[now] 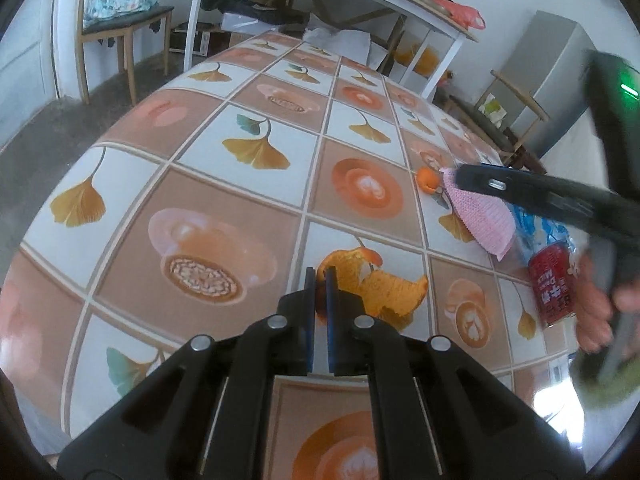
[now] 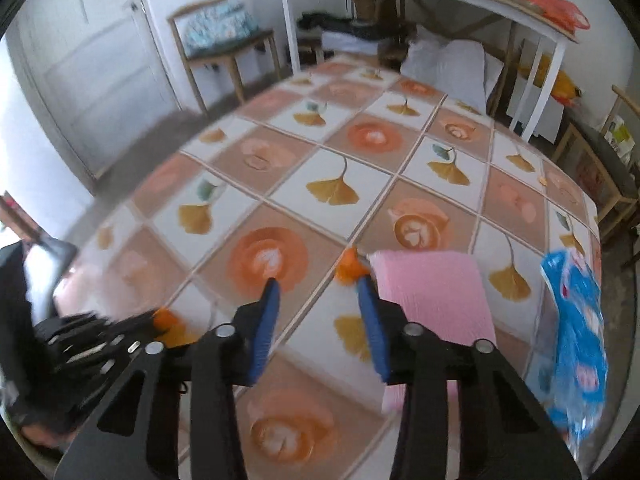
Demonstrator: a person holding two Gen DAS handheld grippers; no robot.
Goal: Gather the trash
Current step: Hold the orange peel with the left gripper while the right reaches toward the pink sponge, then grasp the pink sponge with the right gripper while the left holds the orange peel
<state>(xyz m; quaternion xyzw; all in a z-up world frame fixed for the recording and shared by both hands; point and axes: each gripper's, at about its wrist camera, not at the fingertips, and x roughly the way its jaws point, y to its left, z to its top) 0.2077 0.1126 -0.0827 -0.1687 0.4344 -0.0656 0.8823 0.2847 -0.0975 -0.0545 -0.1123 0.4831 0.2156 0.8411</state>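
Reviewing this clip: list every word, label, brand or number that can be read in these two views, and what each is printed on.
Red cylindrical can: white lettering, seen upside down and blurred; not readable.
Blue printed plastic wrapper: pink and white print, blurred; no words readable.
Patterned tablecloth: pictures of leaves and coffee cups only, no text.
Nothing else legible.

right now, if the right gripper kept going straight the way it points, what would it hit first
Probably the small orange peel piece just ahead of the right gripper, beside the pink cloth; blur leaves depth unclear.

A lived-in home room is shown: beyond the desk (image 1: 224, 208) with its patterned cloth, a cushioned chair (image 1: 120, 28), a cluttered shelf (image 1: 400, 4) and a door (image 2: 80, 72) are seen.
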